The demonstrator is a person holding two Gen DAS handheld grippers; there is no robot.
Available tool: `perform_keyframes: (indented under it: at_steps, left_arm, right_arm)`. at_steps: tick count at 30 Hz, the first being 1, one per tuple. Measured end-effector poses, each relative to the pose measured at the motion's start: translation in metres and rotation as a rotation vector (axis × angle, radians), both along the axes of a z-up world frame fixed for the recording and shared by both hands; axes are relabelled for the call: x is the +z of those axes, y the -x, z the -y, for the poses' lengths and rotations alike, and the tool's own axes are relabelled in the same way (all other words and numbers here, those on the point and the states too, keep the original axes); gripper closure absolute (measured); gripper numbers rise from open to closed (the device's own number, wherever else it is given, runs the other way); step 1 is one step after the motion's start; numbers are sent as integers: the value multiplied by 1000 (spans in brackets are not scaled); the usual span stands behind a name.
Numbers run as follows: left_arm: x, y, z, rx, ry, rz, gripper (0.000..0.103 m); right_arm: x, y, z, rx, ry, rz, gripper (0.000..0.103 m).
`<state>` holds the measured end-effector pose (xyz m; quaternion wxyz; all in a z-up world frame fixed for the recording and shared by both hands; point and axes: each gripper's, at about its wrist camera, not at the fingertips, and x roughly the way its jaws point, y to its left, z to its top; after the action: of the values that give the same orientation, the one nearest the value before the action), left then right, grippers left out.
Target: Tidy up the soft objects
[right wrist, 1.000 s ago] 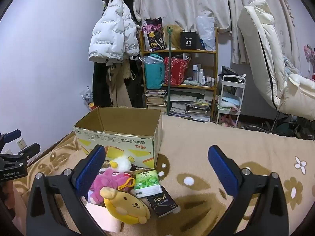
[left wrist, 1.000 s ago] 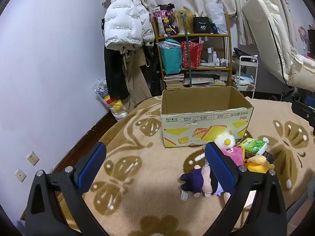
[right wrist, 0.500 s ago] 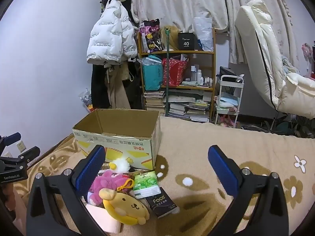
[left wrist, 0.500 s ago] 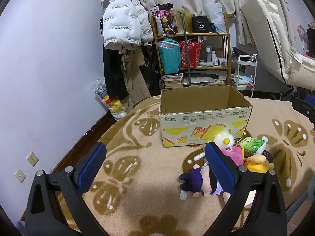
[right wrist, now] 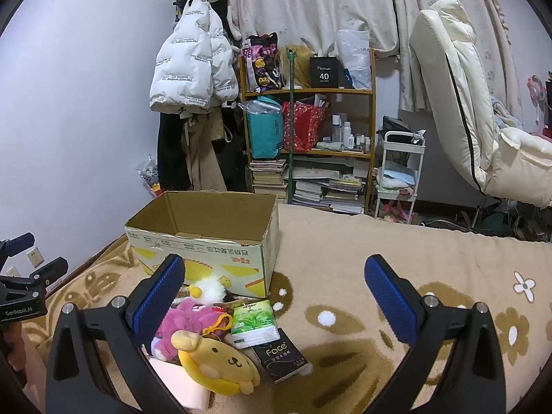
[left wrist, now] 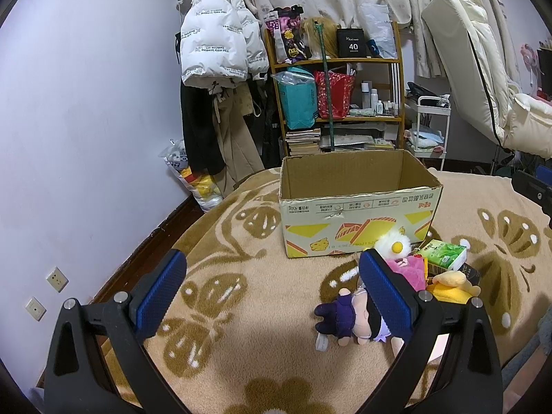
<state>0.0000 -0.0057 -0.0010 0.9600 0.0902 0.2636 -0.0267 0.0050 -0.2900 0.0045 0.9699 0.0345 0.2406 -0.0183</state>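
Note:
An open cardboard box stands on a tan flowered blanket. In front of it lies a heap of soft toys: a purple-clad doll, a white fluffy egg toy, a pink plush and a yellow dog plush. My left gripper hangs open above the blanket, its right finger in front of the doll. My right gripper is open too, its left finger over the pink plush. Neither holds anything.
A green tissue pack and a black "Face" pack lie beside the toys. Behind the bed stand a cluttered shelf, hanging coats, a white trolley and a cream recliner. The left gripper shows in the right view.
Both cameras have shifted only slightly; the scene sits marginally lower and nearer. Both grippers stay open and no object has moved.

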Motion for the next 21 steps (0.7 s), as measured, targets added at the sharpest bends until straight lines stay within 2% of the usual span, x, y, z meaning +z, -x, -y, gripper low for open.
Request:
perform_keyframes:
  at_steps: [21]
  left_arm:
    - [2,-2,-1,-2,1,4,4]
  right_arm:
    - [3,6,7,-10,6,20,0]
